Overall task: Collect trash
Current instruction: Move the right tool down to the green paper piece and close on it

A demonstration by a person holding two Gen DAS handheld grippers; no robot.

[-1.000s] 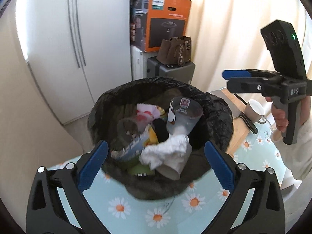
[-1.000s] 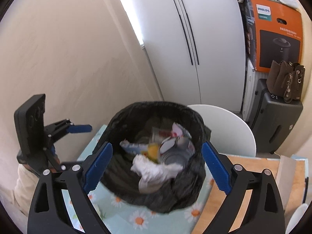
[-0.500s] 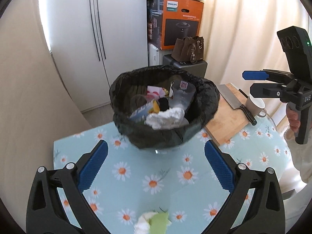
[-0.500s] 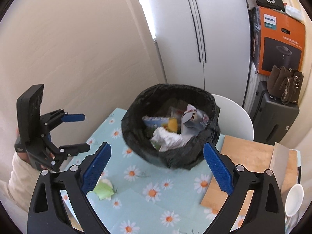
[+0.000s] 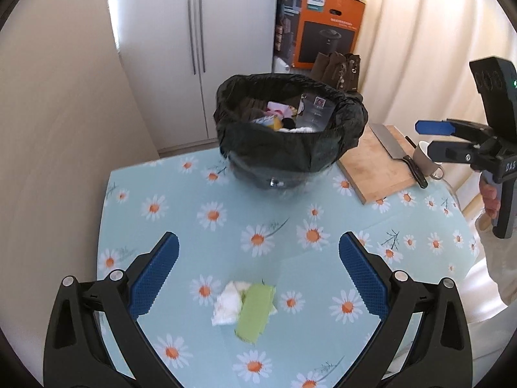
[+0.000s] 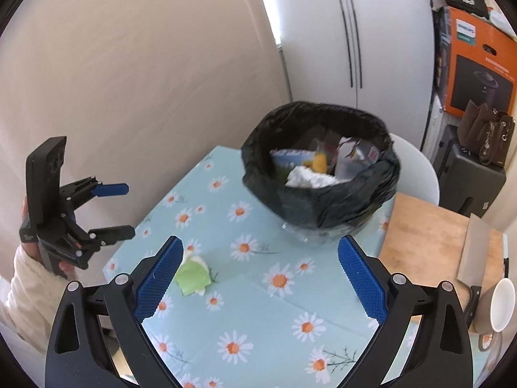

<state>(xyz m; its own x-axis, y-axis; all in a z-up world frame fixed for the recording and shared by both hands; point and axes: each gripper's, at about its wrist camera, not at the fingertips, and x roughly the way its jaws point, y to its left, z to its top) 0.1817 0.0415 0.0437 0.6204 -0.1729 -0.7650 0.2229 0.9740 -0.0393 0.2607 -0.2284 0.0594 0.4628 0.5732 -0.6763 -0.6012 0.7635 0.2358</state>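
Note:
A black-lined trash bin stands at the far side of the daisy-print table, filled with wrappers, a cup and crumpled tissue. It also shows in the right wrist view. A green wrapper with white tissue lies on the table near the front, between my left gripper's fingers in view; it also shows in the right wrist view. My left gripper is open and empty above it. My right gripper is open and empty, held above the table's right part.
A wooden cutting board with a cleaver lies right of the bin, a mug beside it. A white chair stands behind the bin. A wall runs along the table's left side.
Both grippers have pulled back and up from the bin, which now looks smaller and farther. The green wrapper with tissue has come into view on the table.

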